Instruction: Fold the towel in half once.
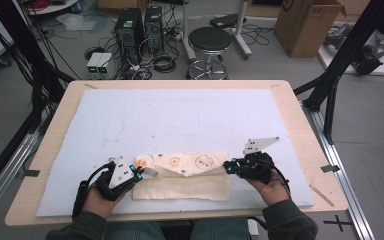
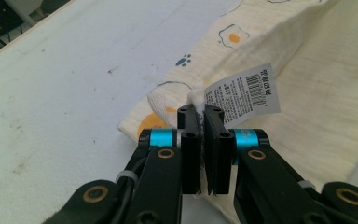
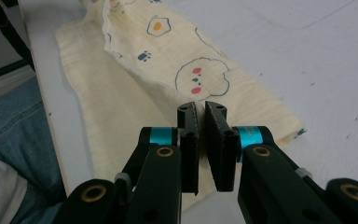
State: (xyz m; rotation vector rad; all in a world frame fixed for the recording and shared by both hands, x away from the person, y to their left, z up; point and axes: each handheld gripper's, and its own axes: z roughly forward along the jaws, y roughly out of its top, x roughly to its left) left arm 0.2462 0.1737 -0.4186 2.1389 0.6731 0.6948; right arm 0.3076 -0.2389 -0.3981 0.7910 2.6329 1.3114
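High view: cream printed cloth (image 1: 182,176) on white mat (image 1: 180,120) atop wooden desk (image 1: 290,107), near the person's edge, long axis running left to right between the two hands. Upper layer folded toward the person, lifted at both ends; lower layer flat. Left tool (image 1: 139,172) at the cloth's left end, right tool (image 1: 228,167) at its right end, each equally near its own corner. Left gripper view: left tool (image 2: 204,112) pressed together, pinching a corner of the cloth (image 2: 270,37) just beside the white care label (image 2: 242,93) with barcode; fabric stretching away up and to the right, egg and paw prints showing. Right gripper view: right tool (image 3: 201,108) nearly pressed together, a narrow slit between the jaws, tips at the cloth's (image 3: 186,60) near edge under the bear-face print; pinch on a thin layer likely, fabric between the pads hard to make out. Cloth running away from the tips toward upper left; denim-clad leg (image 3: 14,121) at left. Judgement: fold in progress, both corners to be carried together across the short axis toward the near edge.
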